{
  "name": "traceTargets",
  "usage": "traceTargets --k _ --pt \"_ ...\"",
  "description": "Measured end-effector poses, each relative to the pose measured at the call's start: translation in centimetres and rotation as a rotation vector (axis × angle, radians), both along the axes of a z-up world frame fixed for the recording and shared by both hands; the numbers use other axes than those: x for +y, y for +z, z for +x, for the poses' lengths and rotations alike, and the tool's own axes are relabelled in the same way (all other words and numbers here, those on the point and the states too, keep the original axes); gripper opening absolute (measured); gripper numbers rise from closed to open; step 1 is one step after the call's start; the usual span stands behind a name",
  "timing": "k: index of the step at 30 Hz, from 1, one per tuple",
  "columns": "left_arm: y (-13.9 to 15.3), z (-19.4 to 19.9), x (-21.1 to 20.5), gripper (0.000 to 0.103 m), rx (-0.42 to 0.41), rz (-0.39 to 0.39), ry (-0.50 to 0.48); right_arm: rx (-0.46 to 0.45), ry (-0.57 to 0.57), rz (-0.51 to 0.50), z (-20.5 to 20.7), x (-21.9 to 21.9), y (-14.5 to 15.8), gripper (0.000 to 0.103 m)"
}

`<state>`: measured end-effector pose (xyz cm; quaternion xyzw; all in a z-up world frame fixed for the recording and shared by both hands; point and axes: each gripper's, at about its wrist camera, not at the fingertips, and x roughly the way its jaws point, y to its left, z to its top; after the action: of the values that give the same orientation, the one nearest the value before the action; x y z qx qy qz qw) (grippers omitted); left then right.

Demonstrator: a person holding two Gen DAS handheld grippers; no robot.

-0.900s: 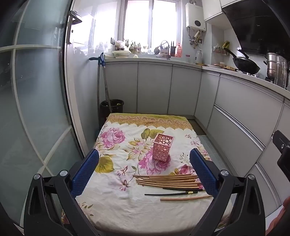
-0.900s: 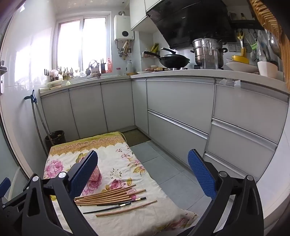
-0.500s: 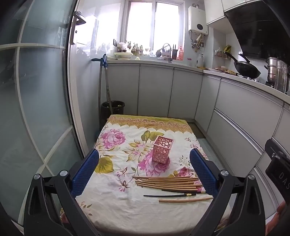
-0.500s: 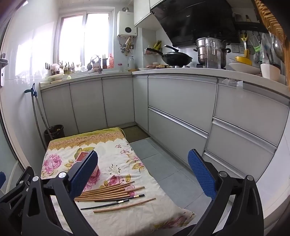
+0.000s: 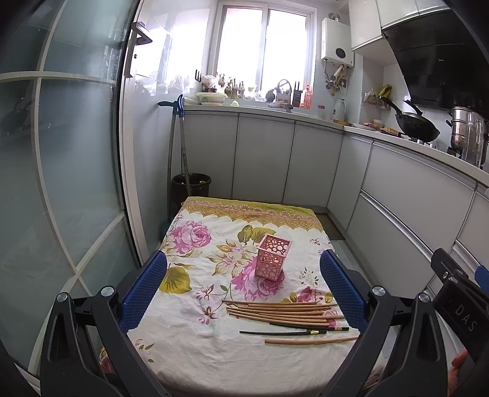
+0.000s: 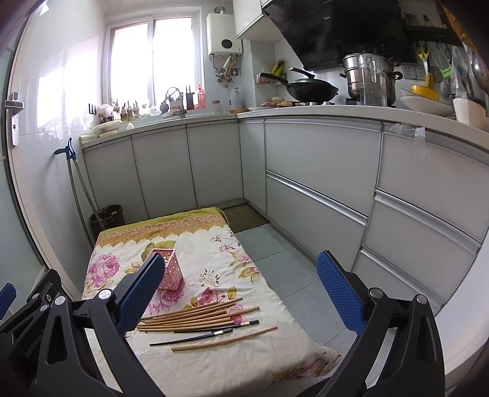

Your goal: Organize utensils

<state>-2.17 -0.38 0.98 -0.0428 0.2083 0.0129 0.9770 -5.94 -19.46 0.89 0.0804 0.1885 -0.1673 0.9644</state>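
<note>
A bright two-pane window point(image 5: 264, 50) sits in the far wall and floods the narrow kitchen with daylight. Below the window runs a pale stone counter point(image 6: 305, 110) over flat grey cabinet doors point(image 5: 262, 158), turning the corner and continuing along the right-hand wall. To the right of the window hangs a white wall-mounted water heater point(image 6: 224, 33), and further right a black range hood point(image 6: 342, 27) above a dark wok point(image 6: 311, 88) and a steel stacked steamer pot point(image 6: 368, 76). Left of the window stands a frosted glass sliding door point(image 5: 61, 152). A black waste bin point(image 5: 191, 184) stands on the floor below the counter's left end. The floor is grey tile point(image 6: 287, 259).
</note>
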Motion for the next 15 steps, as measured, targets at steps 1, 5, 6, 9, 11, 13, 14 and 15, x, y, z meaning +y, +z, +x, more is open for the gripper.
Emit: traceTargets --k 1,5,6,9,11,13,14,15 --pt "0.09 -0.01 0.22 0.096 -0.001 0.000 -0.001 -0.001 0.007 0.003 0.00 0.05 -0.03 0.097" --pt "0.42 -0.18 0.77 0.096 -0.011 -0.013 -0.002 -0.003 0.018 0.007 0.02 0.22 -0.11 0.097" --pt "0.49 -0.25 0.78 0.096 -0.012 -0.013 -0.002 -0.003 0.020 0.008 0.05 0.26 -0.15 0.097" --pt "0.59 -0.30 0.86 0.096 -0.015 -0.016 -0.004 -0.001 0.022 0.009 0.08 0.29 -0.25 0.097" --pt "0.60 -0.33 0.87 0.096 -0.014 -0.015 -0.003 0.001 0.023 0.010 0.11 0.32 -0.28 0.097" --pt "0.57 -0.24 0.93 0.096 -0.011 -0.015 -0.004 0.003 0.024 0.008 0.17 0.52 -0.30 0.097" --pt "0.56 -0.24 0.93 0.096 -0.009 -0.015 -0.004 0.003 0.025 0.007 0.16 0.55 -0.29 0.097" --pt "0.53 -0.23 0.93 0.096 -0.008 -0.015 -0.005 0.003 0.024 0.008 0.17 0.55 -0.28 0.097"
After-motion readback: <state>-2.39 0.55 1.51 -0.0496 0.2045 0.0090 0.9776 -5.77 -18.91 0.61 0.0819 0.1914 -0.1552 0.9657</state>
